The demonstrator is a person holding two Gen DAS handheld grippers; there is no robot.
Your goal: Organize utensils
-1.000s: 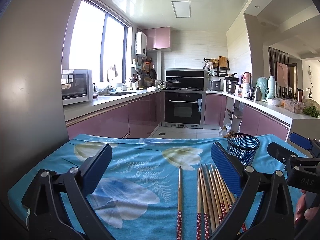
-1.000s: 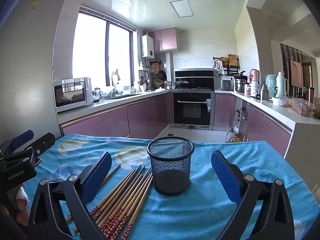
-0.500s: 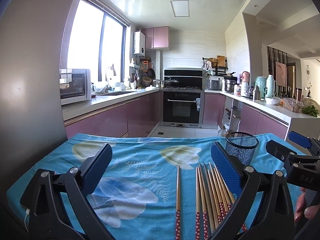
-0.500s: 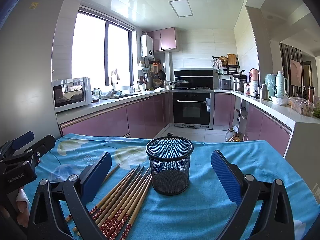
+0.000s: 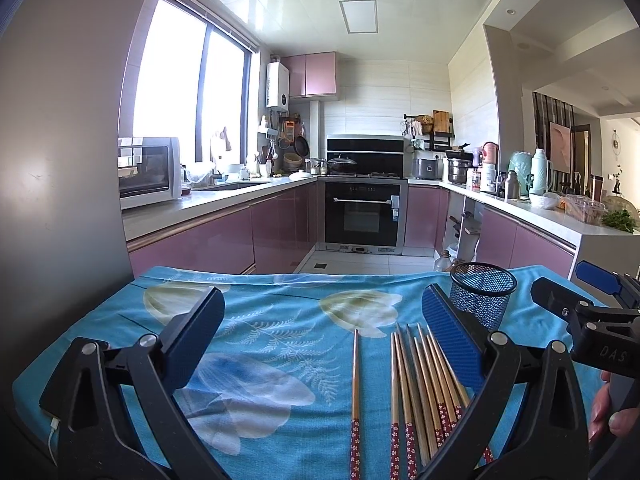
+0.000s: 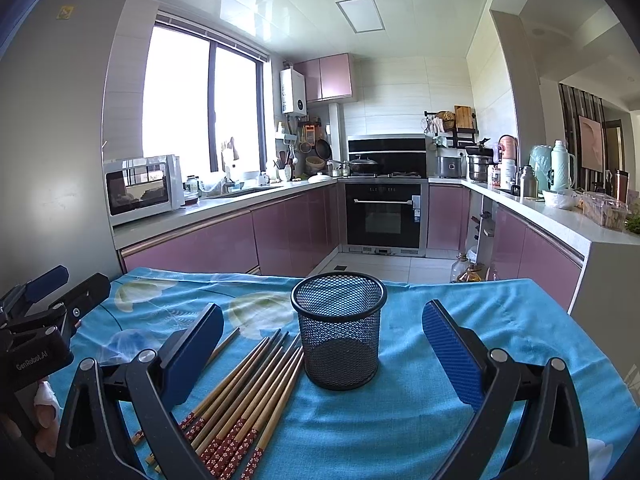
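Several wooden chopsticks [image 5: 420, 376] with red patterned ends lie side by side on the blue floral tablecloth [image 5: 280, 320]; one chopstick [image 5: 355, 380] lies apart to their left. A black mesh cup [image 6: 339, 328] stands upright and empty just right of the chopsticks [image 6: 248, 392]. My left gripper [image 5: 320, 344] is open above the cloth, the single chopstick between its fingers' span. My right gripper [image 6: 320, 352] is open, with the cup between its fingers, not touching. The right gripper [image 5: 580, 312] shows at the left view's right edge, the left gripper [image 6: 48, 312] at the right view's left edge.
The table ends at the far cloth edge [image 6: 360, 276], beyond which is a kitchen floor, an oven [image 6: 384, 216] and pink cabinets. A grey wall [image 5: 60, 160] stands close on the left. A white cable [image 5: 52, 428] hangs at the cloth's near-left corner.
Both views have shifted slightly; the grippers eased a little nearer the table. Chopsticks and cup have not moved. Both grippers stay open.
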